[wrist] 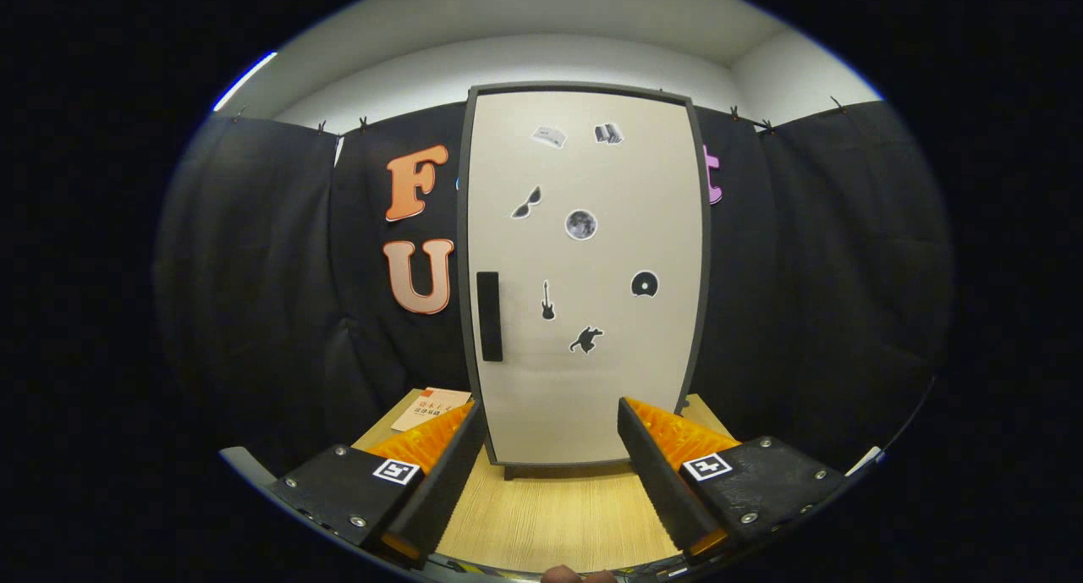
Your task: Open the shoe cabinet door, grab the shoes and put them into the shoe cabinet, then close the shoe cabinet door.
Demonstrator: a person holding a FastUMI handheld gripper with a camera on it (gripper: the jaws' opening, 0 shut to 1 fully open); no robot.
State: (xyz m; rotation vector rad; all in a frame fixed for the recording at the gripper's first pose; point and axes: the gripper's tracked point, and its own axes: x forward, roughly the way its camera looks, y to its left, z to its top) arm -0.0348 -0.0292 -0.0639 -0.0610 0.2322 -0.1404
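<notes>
Left of the fingers, on the wooden table [550,515], a booklet [430,407] lying flat beside the cabinet [584,270]. Straight ahead, beyond the fingertips: cabinet standing upright, long axis vertical, door [592,380] closed and facing the camera, dark vertical handle [489,316] near its left edge, small stickers [580,224] scattered over the panel. Gripper [550,418] spread wide, holding nothing, fingers pointing at the door's lower part.
</notes>
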